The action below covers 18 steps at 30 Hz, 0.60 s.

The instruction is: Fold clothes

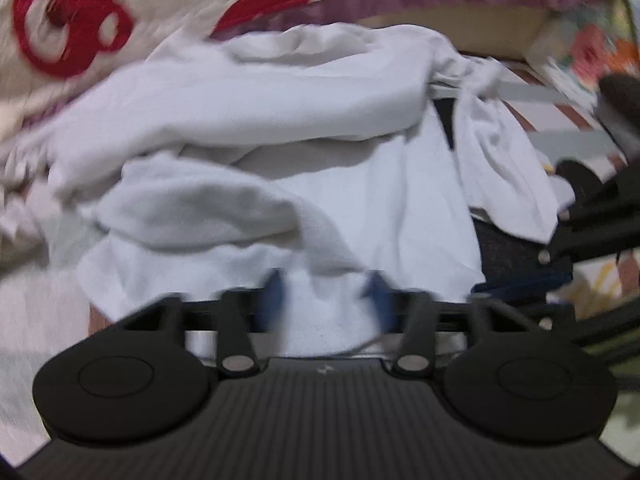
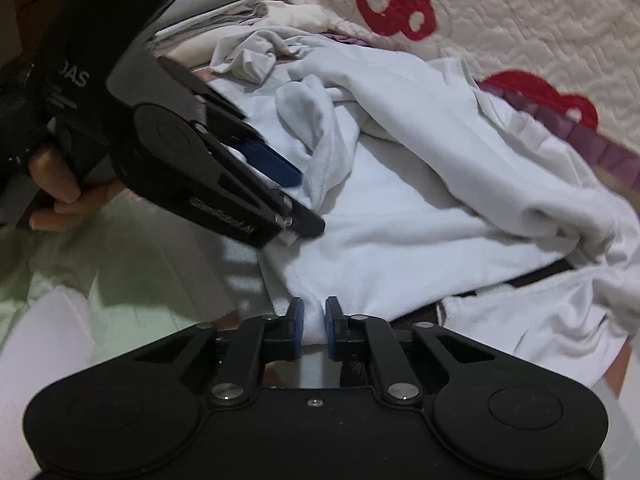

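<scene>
Right wrist view: your right gripper [image 2: 314,326] pinches white garment [image 2: 400,240] hem; left gripper [image 1: 324,300] straddles cloth, grip uncertain, both likely holding an edge for folding

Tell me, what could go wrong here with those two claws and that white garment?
1. The right claw pinches only a thin bit of the white garment's edge, so it might slip out when pulled.
2. The left claw has cloth between its fingers with a visible gap; its grip may be loose.
3. The garment is bunched in rumpled layers over the quilt, so a lift could drag extra folds along and leave the fold crooked.
</scene>
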Motion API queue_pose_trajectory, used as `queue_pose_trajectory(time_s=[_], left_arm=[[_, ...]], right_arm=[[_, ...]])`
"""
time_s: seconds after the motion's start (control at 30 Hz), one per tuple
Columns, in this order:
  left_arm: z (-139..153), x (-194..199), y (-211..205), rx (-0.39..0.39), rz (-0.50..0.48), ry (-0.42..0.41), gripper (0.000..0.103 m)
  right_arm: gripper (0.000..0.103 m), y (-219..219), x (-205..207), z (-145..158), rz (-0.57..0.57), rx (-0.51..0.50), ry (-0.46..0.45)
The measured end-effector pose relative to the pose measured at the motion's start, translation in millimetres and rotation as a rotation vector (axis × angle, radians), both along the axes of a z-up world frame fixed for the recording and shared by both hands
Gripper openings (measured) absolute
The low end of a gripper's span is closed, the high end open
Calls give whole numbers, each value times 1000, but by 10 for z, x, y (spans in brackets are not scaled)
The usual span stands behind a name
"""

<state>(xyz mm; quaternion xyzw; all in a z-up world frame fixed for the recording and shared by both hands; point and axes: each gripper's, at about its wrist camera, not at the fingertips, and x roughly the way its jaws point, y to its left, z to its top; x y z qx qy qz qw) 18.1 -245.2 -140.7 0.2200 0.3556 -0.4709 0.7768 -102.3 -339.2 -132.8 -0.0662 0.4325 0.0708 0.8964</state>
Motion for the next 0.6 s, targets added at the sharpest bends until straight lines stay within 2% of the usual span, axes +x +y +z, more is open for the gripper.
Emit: queue_pose_trajectory(time_s=[0.07,0.2,0.27,0.43,0.53,0.6], left_arm=[[69,57,41,-1,26,-2,7],[306,311,254,-45,157,-7,6],[445,495,488,-105,238,11,6],[631,1039,1132,-260,440,150,6],[584,1305,1367,-322,507,244,6],[504,1402,1434,-330,538,271,5]], right_arm=[[5,16,-15,44,-13,-29,-20],[4,-29,-49,167,-65,-59,-55],[4,-83,-68,245,-102,-67,-62],[3,-240,-98,306,-187,-46,-50],[3,-263,-84,259,-223,0,-34],[3,-279,-74,227,-247,30,-23]])
